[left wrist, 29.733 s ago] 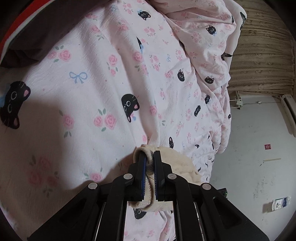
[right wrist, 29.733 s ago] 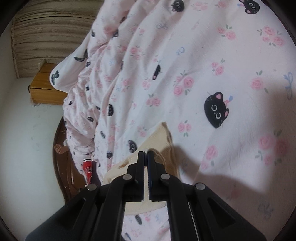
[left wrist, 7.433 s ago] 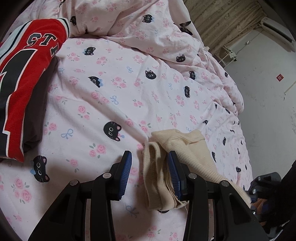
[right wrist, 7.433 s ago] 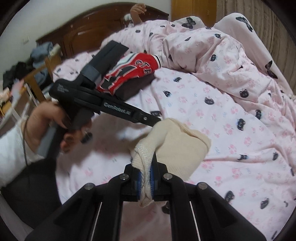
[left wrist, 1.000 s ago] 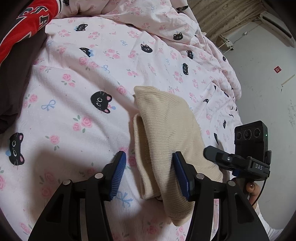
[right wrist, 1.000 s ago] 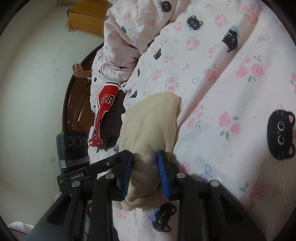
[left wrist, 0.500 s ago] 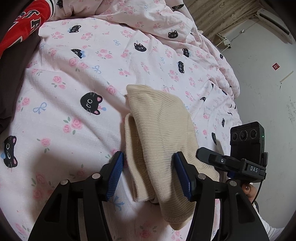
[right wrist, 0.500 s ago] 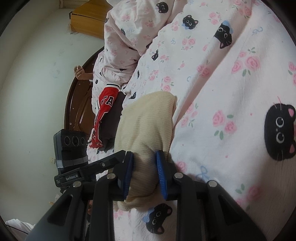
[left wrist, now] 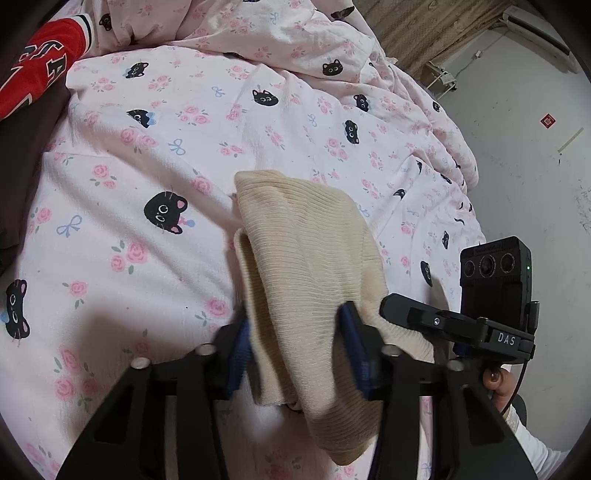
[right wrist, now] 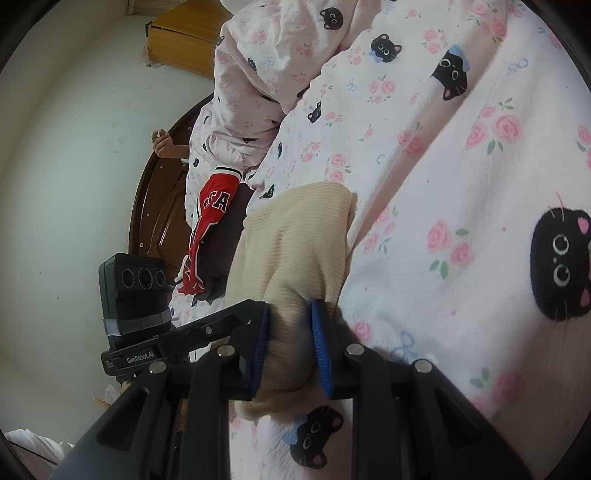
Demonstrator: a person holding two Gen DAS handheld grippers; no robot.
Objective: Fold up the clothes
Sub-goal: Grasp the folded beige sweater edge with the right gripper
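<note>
— How do the two tools sit?

— The left tool (left wrist: 295, 343) tilts steeply down over the bed; its jaws have just been closing, and the blue pads now press both sides of the folded cream knit garment (left wrist: 306, 266). The right tool (right wrist: 290, 343) points down more shallowly, jaws narrow, pinching a bunched end of the same garment (right wrist: 295, 251). They sit side by side along the garment's near edge.

— And the garment?

— Folded into a thick wad on the pink cat-and-rose bed cover (left wrist: 147, 184), its near end in the tools, its far end resting on the cover.

— Counts?

— Two tools, one cream garment, one red lettered garment (left wrist: 40, 74) lying on a dark one (left wrist: 26, 155) at the bed's edge.

— What does each view add?

— The left wrist view shows the right tool's camera block (left wrist: 495, 280), a fingertip (left wrist: 495, 380) of the person gripping it with a white sleeve below, and a curtain (left wrist: 424, 29) beyond the bed. The right wrist view shows the left tool's camera block (right wrist: 135, 295), the dark wooden headboard (right wrist: 162, 206) with someone's hand (right wrist: 164, 144) on its top, and a wooden cabinet (right wrist: 184, 33).
</note>
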